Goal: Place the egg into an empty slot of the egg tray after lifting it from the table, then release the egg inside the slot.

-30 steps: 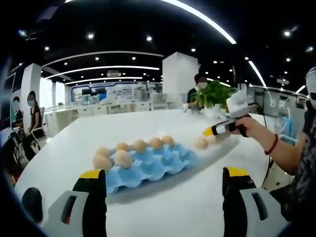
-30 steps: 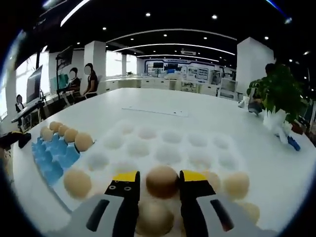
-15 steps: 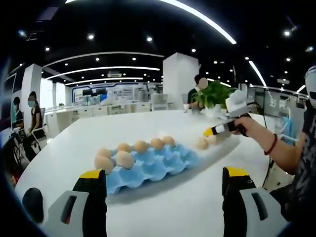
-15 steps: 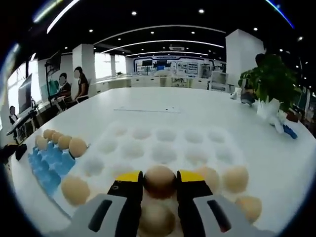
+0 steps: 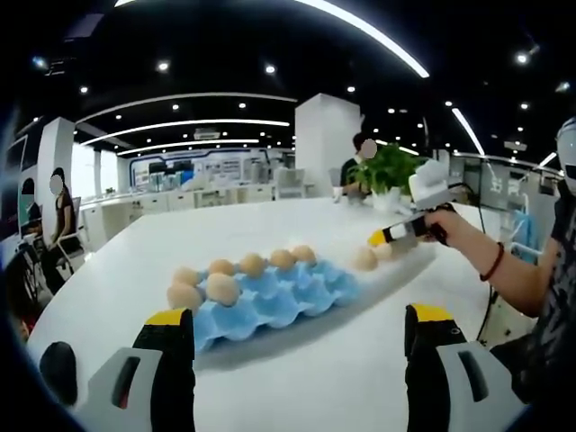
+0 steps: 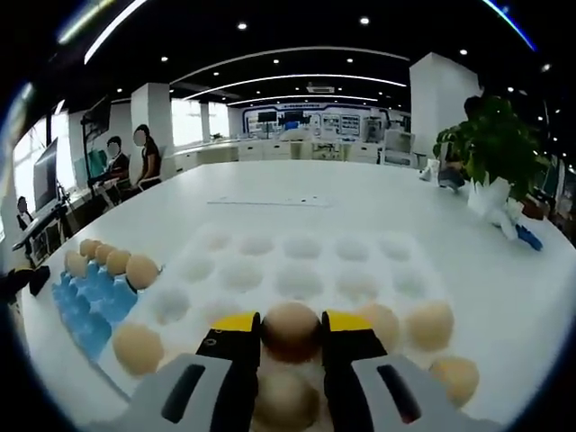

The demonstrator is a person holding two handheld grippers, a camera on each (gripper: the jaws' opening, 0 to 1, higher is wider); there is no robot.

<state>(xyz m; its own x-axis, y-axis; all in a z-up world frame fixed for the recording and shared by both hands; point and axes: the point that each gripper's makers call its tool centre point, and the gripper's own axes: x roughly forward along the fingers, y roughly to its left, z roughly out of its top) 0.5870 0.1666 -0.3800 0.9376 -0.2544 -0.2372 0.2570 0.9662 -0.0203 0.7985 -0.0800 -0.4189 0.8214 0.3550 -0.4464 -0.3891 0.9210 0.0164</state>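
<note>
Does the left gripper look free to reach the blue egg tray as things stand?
Probably yes. The left gripper is open and holding nothing, the blue egg tray lies just ahead of its jaws on bare table, and the right gripper is busy off past the tray's far end.

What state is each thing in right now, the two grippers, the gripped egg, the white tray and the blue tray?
Right gripper: shut on the brown egg.
Brown egg: held between the jaws.
Left gripper: open, holding nothing.
White moulded egg tray: mostly empty slots.
Blue moulded egg tray: partly filled with eggs.
</note>
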